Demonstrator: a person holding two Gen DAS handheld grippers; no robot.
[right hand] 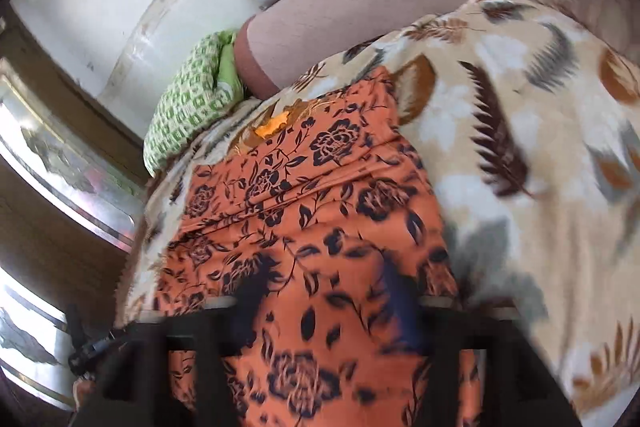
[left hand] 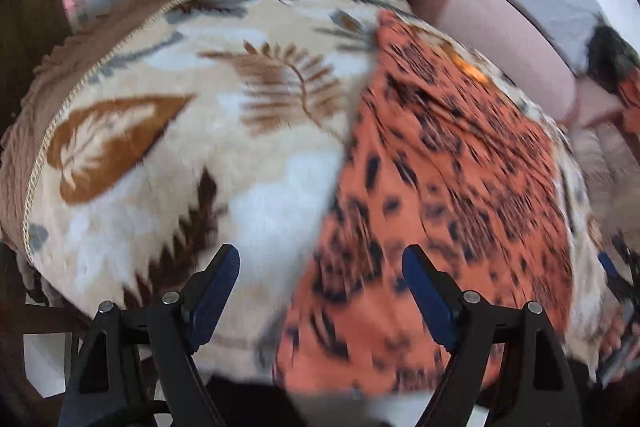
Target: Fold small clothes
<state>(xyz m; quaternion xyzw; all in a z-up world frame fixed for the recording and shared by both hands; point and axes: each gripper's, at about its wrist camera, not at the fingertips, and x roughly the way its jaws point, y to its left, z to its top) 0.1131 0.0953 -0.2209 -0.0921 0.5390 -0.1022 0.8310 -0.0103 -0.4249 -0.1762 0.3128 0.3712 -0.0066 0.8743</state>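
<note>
Left gripper jaws wide, nothing between them — above the seam where orange floral garment meets leaf-print blanket. Right gripper blurred, jaws apart, no cloth pinched, over the garment's near end. Garment spread flat on the blanket — green-patterned pillow beyond its far edge, beside a pinkish bolster.

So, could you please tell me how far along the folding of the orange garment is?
Done: the orange floral garment lies as a long strip on the leaf-print blanket. In hand: nothing; left tongs and right tongs are open. Left: probably a crosswise fold.
</note>
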